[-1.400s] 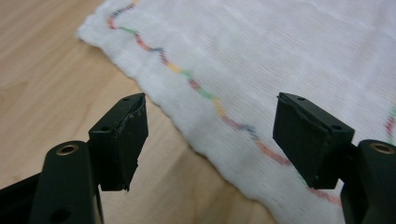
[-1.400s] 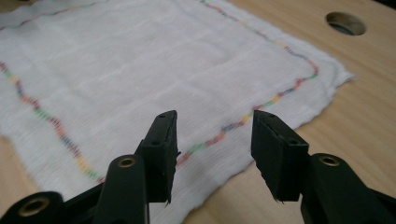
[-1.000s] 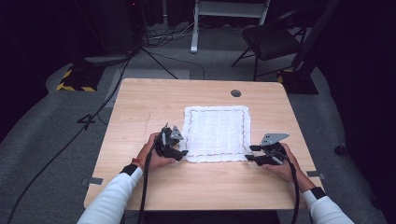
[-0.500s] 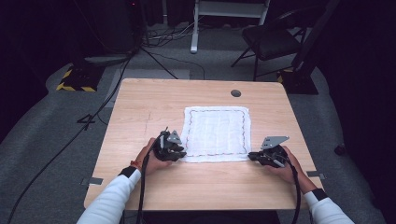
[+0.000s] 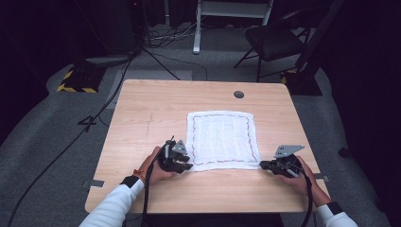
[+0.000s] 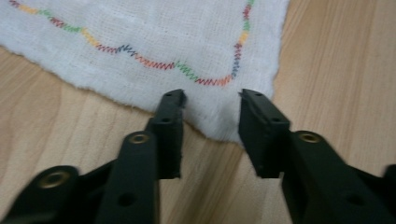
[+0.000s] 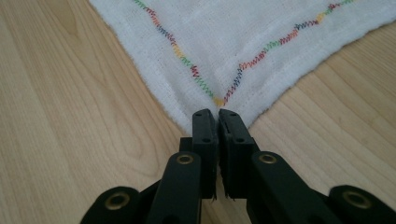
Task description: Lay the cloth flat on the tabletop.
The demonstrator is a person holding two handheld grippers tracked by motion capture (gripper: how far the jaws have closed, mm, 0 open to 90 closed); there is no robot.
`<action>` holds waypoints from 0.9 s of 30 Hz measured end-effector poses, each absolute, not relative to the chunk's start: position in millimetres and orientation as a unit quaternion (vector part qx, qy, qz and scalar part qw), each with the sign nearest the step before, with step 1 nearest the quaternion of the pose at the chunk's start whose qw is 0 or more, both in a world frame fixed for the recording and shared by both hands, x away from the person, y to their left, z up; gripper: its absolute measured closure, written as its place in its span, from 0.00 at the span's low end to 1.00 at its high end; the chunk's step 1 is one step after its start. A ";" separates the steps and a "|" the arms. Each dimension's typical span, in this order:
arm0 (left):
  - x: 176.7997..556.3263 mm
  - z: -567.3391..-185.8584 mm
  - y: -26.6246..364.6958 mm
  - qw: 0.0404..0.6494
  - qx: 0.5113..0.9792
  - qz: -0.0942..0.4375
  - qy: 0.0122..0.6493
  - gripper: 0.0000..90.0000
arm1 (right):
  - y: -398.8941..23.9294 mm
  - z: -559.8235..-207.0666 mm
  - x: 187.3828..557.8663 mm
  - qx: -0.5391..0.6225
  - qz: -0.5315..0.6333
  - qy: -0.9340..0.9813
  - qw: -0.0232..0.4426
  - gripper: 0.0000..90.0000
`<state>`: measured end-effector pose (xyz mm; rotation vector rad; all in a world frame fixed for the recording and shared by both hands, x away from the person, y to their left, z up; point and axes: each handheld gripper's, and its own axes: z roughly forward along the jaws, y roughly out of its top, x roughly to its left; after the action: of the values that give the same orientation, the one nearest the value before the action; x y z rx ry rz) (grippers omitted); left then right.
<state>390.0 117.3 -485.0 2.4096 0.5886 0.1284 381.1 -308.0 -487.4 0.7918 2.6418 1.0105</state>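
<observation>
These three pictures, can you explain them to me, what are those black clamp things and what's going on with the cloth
A person sits at a wooden table and holds a hand tool in each hand: a gripper with two black jaws that pinch like tongs. The wide picture comes from a camera above the table; the left gripper is at its left and the right gripper at its right. The two close-ups come from small cameras riding on the grippers, looking along their jaws.

A white cloth with a zigzag line of coloured stitching lies flat on the table. The right gripper is shut on the near corner of the cloth on its side. The left gripper has its jaws apart on either side of the other near corner, not pinching it; they have just been opening a little.
</observation>
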 end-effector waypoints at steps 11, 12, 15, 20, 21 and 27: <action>410.7 -472.7 133.7 0.343 0.878 0.121 0.309 0.26 | -306.9 -473.3 377.8 0.276 0.387 0.871 0.125 0.72; 413.4 -472.1 135.0 0.348 0.874 0.123 0.315 0.26 | -304.0 -472.4 378.3 0.272 0.388 0.872 0.127 0.69; 420.1 -470.8 139.1 0.362 0.864 0.141 0.322 0.25 | -293.6 -472.1 379.4 0.265 0.387 0.874 0.130 0.62; 436.5 -471.2 139.8 0.361 0.861 0.142 0.328 0.24 | -272.3 -472.1 382.8 0.252 0.387 0.877 0.132 0.52; 438.8 -471.1 138.9 0.360 0.861 0.152 0.327 0.25 | -267.3 -471.5 383.3 0.248 0.387 0.878 0.135 0.50; 462.9 -471.2 134.5 0.357 0.860 0.148 0.332 0.24 | -232.0 -466.8 387.3 0.217 0.403 0.880 0.129 0.45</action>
<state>462.9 134.5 -471.2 2.2207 0.8575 0.3816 387.3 -232.0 -466.8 0.6318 2.5568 1.1710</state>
